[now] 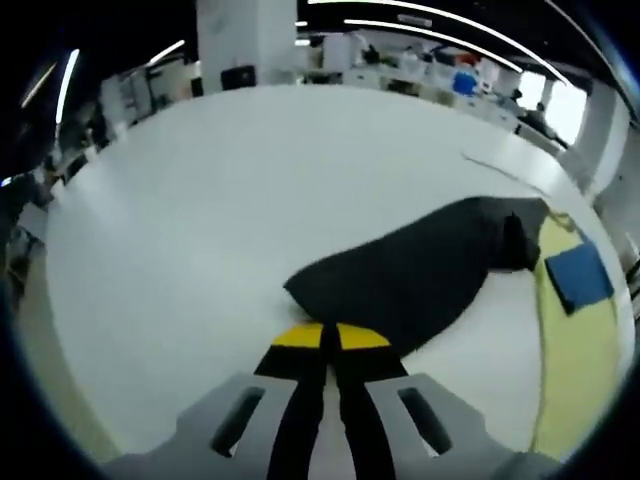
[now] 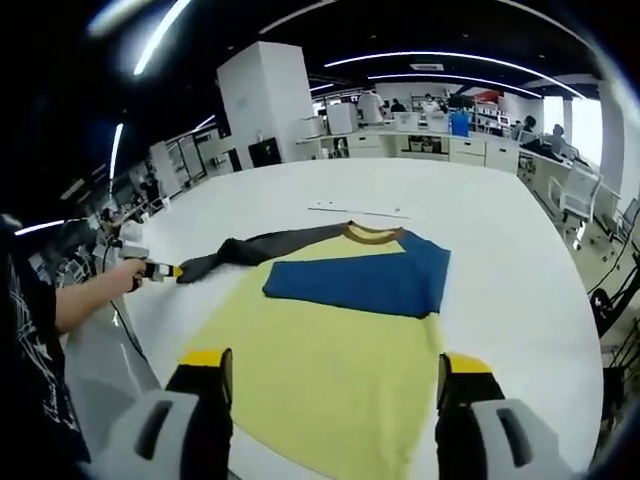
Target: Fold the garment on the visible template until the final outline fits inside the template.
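A yellow shirt (image 2: 320,370) with a brown collar (image 2: 372,235) lies flat on the white table (image 2: 500,260). Its blue sleeve (image 2: 360,280) is folded across the chest. The dark grey sleeve (image 2: 250,250) stretches out to the left, and my left gripper (image 2: 152,269), held by a person's hand, is shut on its end. In the left gripper view, the left gripper (image 1: 330,336) shows closed yellow tips at the edge of the dark sleeve (image 1: 420,275), with the yellow body (image 1: 580,350) and blue sleeve (image 1: 580,276) beyond. My right gripper (image 2: 335,362) stands open over the shirt's lower part.
A thin marked line (image 2: 358,211) runs on the table just beyond the collar, and the marked line (image 1: 500,170) shows past the dark sleeve too. The person's arm (image 2: 80,300) reaches in from the left. Desks, chairs and a white pillar (image 2: 265,100) stand behind the table.
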Motion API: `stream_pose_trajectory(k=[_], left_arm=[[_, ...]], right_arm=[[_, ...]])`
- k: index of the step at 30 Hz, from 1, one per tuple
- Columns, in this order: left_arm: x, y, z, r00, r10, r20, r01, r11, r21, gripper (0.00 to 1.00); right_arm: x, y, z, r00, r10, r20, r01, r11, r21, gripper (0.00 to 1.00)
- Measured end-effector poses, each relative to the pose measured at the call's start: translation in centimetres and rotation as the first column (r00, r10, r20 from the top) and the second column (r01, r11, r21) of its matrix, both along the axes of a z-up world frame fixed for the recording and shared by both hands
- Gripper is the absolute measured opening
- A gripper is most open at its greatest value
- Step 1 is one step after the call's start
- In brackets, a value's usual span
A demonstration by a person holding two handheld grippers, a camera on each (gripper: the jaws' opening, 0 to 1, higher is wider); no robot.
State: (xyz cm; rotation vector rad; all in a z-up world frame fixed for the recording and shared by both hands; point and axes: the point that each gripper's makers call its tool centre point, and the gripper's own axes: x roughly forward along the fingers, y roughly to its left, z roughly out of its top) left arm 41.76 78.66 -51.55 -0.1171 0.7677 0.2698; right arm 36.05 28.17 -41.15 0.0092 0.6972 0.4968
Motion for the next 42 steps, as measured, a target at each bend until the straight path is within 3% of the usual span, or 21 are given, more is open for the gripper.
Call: stream_pose_trajectory(k=[6, 13, 34, 42], left_arm=[[0.8, 1.7, 0.2, 0.998, -0.056, -0.003, 0.056, 0.998, 0.037, 0.0], [1.9, 2.2, 0.0, 0.993, -0.114, -0.02, 0.115, 0.991, 0.075, 0.0], [5.4, 4.0, -0.9, 0.98, -0.194, -0.035, 0.197, 0.972, 0.128, 0.0], [5.2, 4.1, -1.3, 0.983, -0.177, -0.04, 0.18, 0.978, 0.107, 0.01]], right_arm=[[-0.3, 0.4, -0.1, 1.0, 0.007, -0.007, -0.007, 1.0, -0.001, 0.85], [-0.4, 0.6, 0.4, 1.0, 0.005, -0.003, -0.005, 1.0, -0.001, 0.86], [-0.6, -0.3, 0.7, 1.0, -0.024, -0.002, 0.024, 1.0, -0.01, 0.88], [-0.5, -0.4, 0.9, 1.0, -0.031, 0.005, 0.031, 0.999, -0.021, 0.9]])
